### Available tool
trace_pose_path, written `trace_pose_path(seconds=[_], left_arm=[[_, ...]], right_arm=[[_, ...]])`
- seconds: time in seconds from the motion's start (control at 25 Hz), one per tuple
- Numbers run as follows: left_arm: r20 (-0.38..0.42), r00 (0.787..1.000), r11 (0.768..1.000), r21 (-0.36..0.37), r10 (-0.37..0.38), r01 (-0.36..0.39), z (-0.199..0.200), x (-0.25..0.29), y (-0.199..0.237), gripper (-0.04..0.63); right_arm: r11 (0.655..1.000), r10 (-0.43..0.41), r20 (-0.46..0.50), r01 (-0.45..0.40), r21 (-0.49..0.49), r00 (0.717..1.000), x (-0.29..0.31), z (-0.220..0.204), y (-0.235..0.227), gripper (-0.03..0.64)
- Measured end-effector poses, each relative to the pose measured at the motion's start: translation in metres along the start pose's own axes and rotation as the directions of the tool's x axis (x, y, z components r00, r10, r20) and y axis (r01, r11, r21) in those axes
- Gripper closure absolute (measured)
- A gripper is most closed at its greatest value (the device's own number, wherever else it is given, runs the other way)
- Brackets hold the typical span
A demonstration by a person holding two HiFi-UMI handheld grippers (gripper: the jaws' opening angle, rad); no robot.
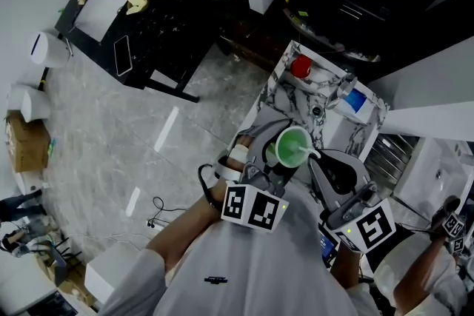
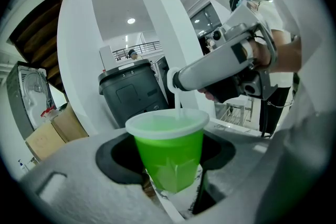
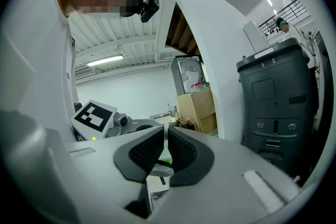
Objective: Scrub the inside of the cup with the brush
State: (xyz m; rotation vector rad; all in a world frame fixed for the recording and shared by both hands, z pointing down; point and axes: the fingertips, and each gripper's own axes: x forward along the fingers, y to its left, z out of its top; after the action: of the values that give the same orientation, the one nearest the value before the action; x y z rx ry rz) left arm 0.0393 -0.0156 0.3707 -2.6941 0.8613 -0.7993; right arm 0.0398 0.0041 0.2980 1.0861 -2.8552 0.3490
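A translucent green cup (image 1: pixel 293 146) with a white rim is held above the marble counter, and my left gripper (image 1: pixel 284 162) is shut on its body. The left gripper view has the cup (image 2: pixel 168 155) upright between the jaws of the left gripper (image 2: pixel 169 165). A thin white brush handle (image 2: pixel 181 100) runs down into the cup from my right gripper (image 2: pixel 227 68). From the head view the right gripper (image 1: pixel 318 159) sits just right of the cup, with the brush (image 1: pixel 306 152) reaching over the rim. My right gripper (image 3: pixel 166 147) is shut on the handle. The brush head is hidden inside the cup.
A marble-patterned counter (image 1: pixel 281 96) lies beyond the cup, with a red object (image 1: pixel 301 66) and a blue item (image 1: pixel 355 101) on it. A black table (image 1: pixel 159 33) with a phone (image 1: pixel 123 55) stands at the upper left. A dark grey bin (image 2: pixel 131 94) and cardboard boxes (image 3: pixel 198 107) stand further off.
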Motion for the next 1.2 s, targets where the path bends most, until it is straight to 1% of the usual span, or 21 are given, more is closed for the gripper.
trace_pose_path(seconds=[0.12, 0.2, 0.32, 0.4, 0.44, 0.64, 0.88, 1.04, 1.2], left_arm=[[0.000, 1.000, 1.000, 0.002, 0.003, -0.003, -0.001, -0.001, 0.001, 0.310], [-0.002, 1.000, 1.000, 0.006, 0.004, -0.004, -0.002, -0.001, 0.000, 0.310], [-0.004, 1.000, 1.000, 0.017, 0.003, -0.003, -0.002, -0.003, 0.000, 0.310], [-0.003, 1.000, 1.000, 0.025, 0.006, -0.006, -0.001, -0.004, 0.000, 0.310], [-0.003, 1.000, 0.999, 0.031, 0.009, -0.009, 0.000, -0.004, 0.000, 0.310], [-0.003, 1.000, 0.999, 0.043, 0.013, -0.013, 0.000, -0.004, -0.001, 0.310], [-0.004, 1.000, 0.999, 0.042, 0.010, -0.010, -0.001, -0.003, -0.001, 0.310], [-0.003, 1.000, 0.999, 0.037, 0.013, -0.013, -0.002, -0.003, -0.001, 0.310], [-0.006, 1.000, 0.999, 0.033, 0.018, -0.018, -0.002, -0.005, -0.002, 0.310]], right_arm=[[1.000, -0.002, 0.007, 0.002, 0.017, 1.000, 0.000, 0.001, -0.002, 0.556], [0.999, -0.003, 0.022, 0.002, 0.035, 1.000, -0.001, 0.002, -0.002, 0.554], [0.999, -0.015, 0.045, 0.012, 0.048, 0.999, 0.000, 0.007, -0.004, 0.558], [0.999, -0.022, 0.054, 0.020, 0.035, 0.998, 0.000, 0.009, -0.005, 0.587], [0.999, -0.018, 0.054, 0.017, 0.027, 0.998, 0.000, 0.009, -0.004, 0.589], [1.000, 0.013, 0.051, -0.014, 0.010, 0.999, 0.004, 0.010, 0.003, 0.592], [0.998, 0.046, 0.053, -0.048, 0.035, 0.998, 0.006, 0.009, 0.010, 0.594], [0.993, 0.104, 0.078, -0.108, 0.054, 0.992, 0.008, 0.014, 0.021, 0.594], [0.990, 0.120, 0.122, -0.127, 0.057, 0.985, 0.014, 0.020, 0.023, 0.595]])
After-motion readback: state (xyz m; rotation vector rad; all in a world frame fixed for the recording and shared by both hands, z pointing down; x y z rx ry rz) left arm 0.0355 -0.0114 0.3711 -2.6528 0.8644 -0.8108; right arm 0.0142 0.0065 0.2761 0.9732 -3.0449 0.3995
